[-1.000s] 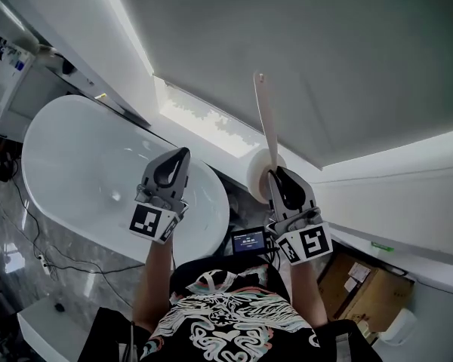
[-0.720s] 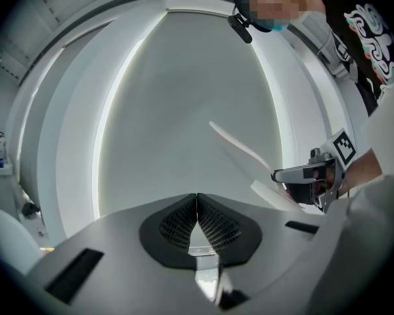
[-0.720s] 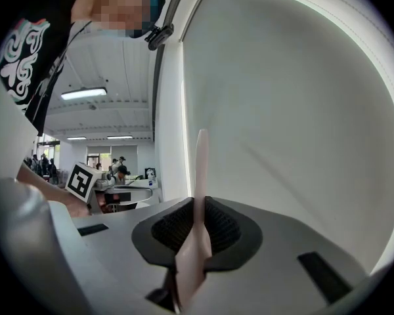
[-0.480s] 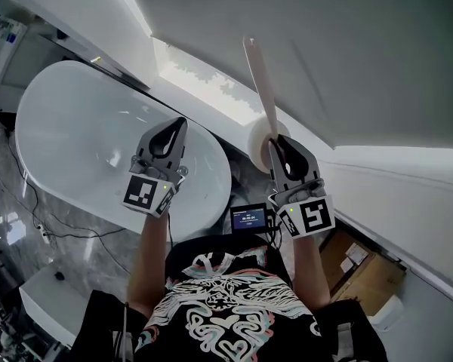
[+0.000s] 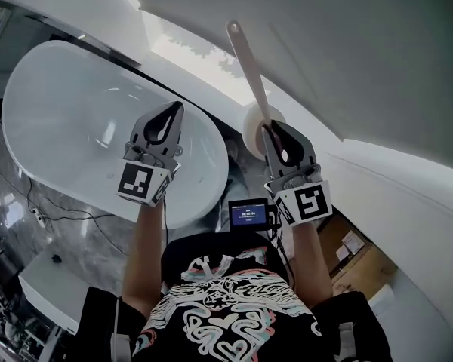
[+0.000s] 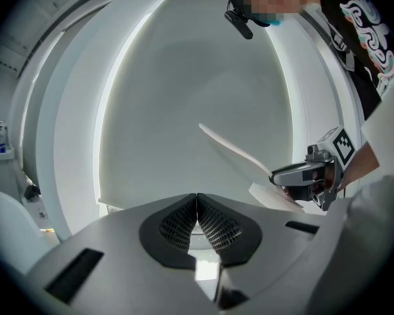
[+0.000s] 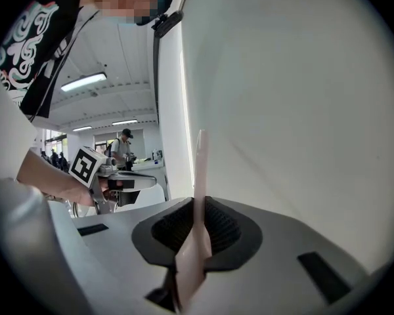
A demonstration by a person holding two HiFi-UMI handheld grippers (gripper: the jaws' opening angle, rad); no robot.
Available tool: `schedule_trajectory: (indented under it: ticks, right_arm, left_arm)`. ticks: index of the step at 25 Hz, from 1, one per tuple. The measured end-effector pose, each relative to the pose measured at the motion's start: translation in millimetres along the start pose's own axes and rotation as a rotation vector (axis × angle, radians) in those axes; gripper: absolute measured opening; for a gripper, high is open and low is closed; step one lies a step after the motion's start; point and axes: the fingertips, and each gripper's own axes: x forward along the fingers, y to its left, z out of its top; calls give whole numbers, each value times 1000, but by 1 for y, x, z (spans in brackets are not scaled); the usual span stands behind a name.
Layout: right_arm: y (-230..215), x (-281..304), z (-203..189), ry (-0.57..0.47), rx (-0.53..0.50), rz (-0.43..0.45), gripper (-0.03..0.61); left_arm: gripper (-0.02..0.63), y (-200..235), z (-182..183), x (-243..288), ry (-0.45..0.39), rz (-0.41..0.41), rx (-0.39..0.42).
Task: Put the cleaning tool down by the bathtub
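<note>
While right gripper (image 5: 272, 132) jaws clamp cleaning tool (image 5: 246, 60) (shaft jutting beyond tips), left gripper (image 5: 172, 113) jaws closed, empty.

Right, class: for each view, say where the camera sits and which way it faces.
Head view: on the head, facing down at bathtub, left gripper, right gripper, forearms, shirt.
Left gripper view: on that gripper, along its shut, empty jaws towards a wall.
Right gripper view: along jaws clamping the cleaning tool.
Shared: each gripper view shows the other gripper.
</note>
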Motion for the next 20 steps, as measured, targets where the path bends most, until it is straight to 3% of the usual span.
schedule_trajectory:
  ticks: [4,11,20]
  right_arm:
    - [-9,14,-25,38,10,12,71]
    - [-13,38,-61,84,39,56,71]
    - [-12,72,-106,132,-11,110,71]
  left_arm:
    - [17,10,-24,13,29,11,20]
    - [17,29,-60,20,66,58,-13]
    - [17,57,-98,31,63,112,-33]
